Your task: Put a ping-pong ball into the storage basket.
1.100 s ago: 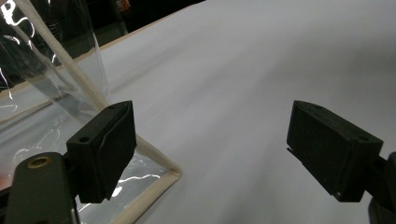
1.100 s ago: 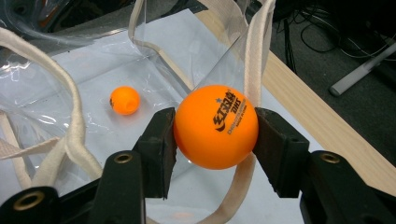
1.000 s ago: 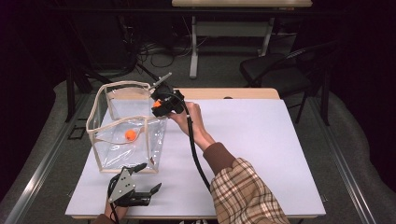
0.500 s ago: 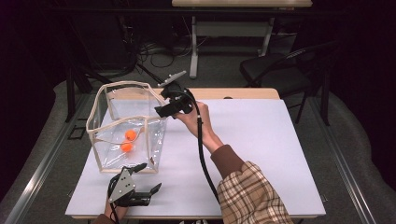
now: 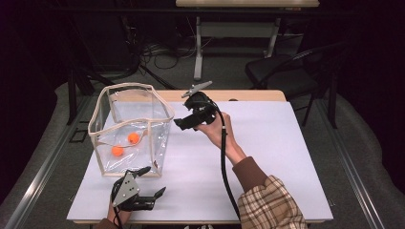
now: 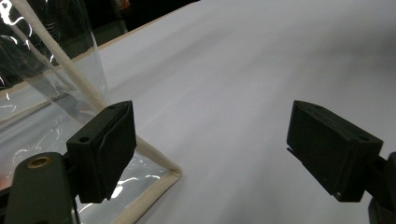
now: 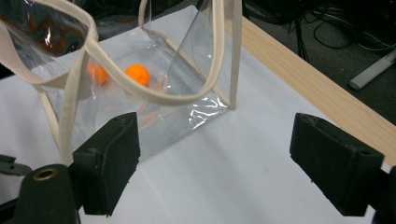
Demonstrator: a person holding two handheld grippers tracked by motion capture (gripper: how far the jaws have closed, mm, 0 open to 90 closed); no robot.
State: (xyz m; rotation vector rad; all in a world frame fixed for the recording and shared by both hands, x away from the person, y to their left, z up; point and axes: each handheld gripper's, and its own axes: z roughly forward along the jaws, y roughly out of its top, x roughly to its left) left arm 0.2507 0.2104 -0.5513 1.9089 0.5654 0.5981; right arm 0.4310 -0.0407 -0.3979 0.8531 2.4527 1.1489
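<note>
White table (image 5: 267,157), clear cream-trimmed bag (image 5: 131,126) stood upright holding two orange balls (image 5: 125,144), your right gripper (image 7: 212,163) had just opened, empty, left gripper (image 6: 210,154) gaped empty.

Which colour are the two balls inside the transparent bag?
The balls are orange; the right gripper view shows them best.

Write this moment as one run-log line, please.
right gripper: just opened, empty, beside bag | clear bag: two orange balls inside | left gripper: open, idle
</note>
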